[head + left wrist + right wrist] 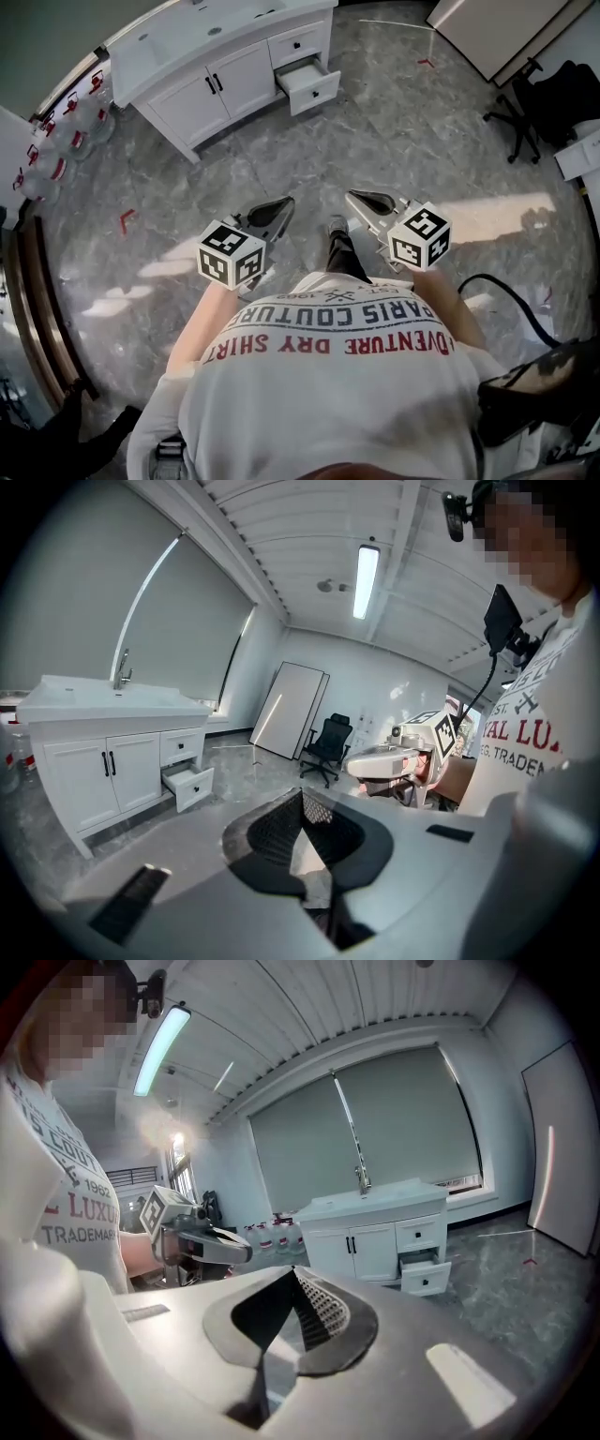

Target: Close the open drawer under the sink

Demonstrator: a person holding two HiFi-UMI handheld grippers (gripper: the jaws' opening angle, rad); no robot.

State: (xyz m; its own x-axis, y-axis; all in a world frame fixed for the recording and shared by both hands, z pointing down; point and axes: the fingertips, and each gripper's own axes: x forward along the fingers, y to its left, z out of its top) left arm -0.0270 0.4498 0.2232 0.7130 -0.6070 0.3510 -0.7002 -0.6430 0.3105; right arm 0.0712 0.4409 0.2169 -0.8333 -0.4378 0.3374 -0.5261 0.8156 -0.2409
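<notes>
Two grey hand-held tools, the left gripper and the right gripper, are hovering empty with jaws pressed together, their handles hiding behind the white printed shirt. Well beyond, the small white drawer is jutting open from the white sink cabinet, its inside indistinct.

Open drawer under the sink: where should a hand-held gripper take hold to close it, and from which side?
Probably the flat front panel, at its dark knob, coming from the room side. The drawer juts straight out of the cabinet, so pushing that face should slide it in.
</notes>
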